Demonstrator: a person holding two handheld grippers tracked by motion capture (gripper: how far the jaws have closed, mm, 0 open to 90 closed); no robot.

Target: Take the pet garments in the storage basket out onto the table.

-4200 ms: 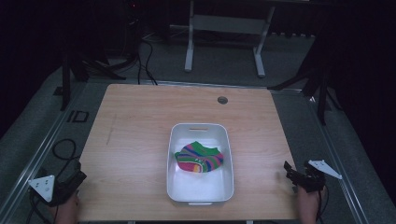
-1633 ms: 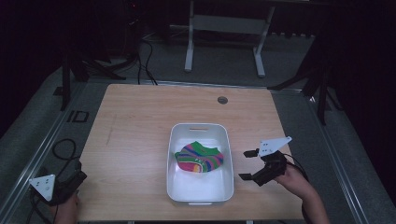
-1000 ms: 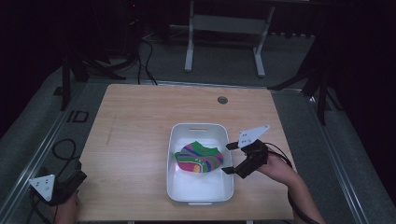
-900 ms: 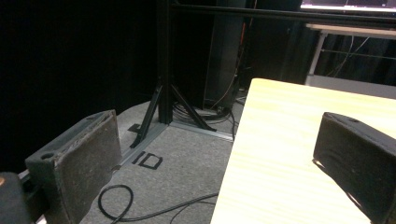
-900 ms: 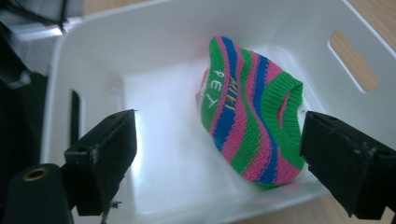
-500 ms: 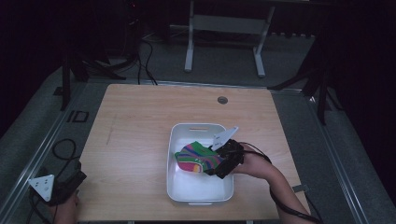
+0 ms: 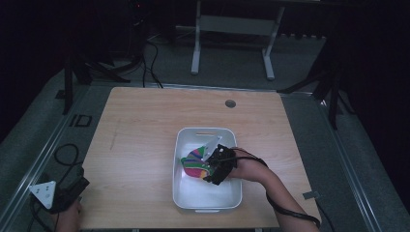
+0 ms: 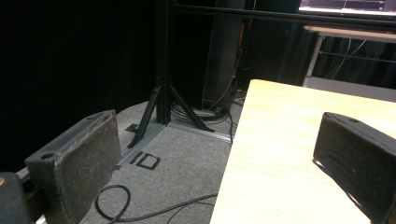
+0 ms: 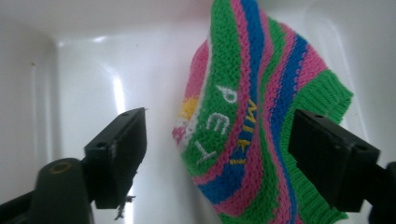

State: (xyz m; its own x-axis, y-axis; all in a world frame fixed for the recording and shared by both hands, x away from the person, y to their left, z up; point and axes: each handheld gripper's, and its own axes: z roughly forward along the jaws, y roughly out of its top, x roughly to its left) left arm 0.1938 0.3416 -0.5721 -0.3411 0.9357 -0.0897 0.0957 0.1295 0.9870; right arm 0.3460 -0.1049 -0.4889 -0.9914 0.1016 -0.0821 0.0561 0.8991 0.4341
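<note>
Now striped sock point(image 9: 252, 116) between closing right tongs point(image 9: 233, 154), untouched.

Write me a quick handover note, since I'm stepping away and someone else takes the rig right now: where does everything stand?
Right claw: down inside the white bin, jaws open either side of the striped knitted sock; they have just been closing a little, pads not yet on it.
Left claw: open, holding nothing, at the table's near left corner.
Things: the sock lies in the bin, which stands on the table.
Done: the reach into the bin.
Left: probably close on the sock and lift it out.
</note>
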